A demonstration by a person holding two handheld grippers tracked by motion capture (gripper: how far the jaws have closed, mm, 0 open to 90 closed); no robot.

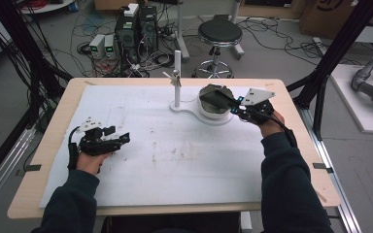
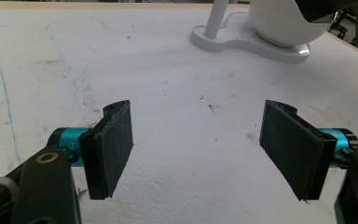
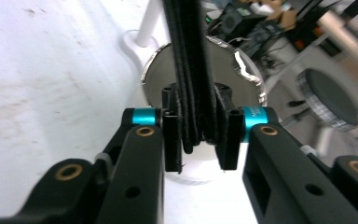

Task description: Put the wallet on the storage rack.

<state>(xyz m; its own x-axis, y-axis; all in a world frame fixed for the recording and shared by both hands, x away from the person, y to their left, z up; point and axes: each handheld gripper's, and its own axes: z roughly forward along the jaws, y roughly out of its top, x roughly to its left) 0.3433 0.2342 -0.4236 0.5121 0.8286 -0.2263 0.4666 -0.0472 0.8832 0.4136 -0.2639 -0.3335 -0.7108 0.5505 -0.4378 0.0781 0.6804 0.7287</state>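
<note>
Right gripper (image 3: 200,140) clenched on the dark lid (image 3: 191,70) over the metal bowl (image 3: 247,70); keep the lid level. Left gripper (image 2: 200,149) rests released, its 2 jaws apart

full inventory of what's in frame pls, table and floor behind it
black flat piece: 1, black, clamped in the right claw over the bowl
bowl: 1, white outside, shiny metal inside, far centre-right on the stand
stand: 1, white, upright post on a flat base, far centre
mat: 1, white, scuffed, covering the table
table: 1, light wood
stool: 1, black seat, on the floor beyond the table
computer towers: 2, black, on the floor among cables
left claw: 1, black with teal, open, over the bare mat
right claw: 1, black with teal, shut on the piece
sleeves: 2, dark
</note>
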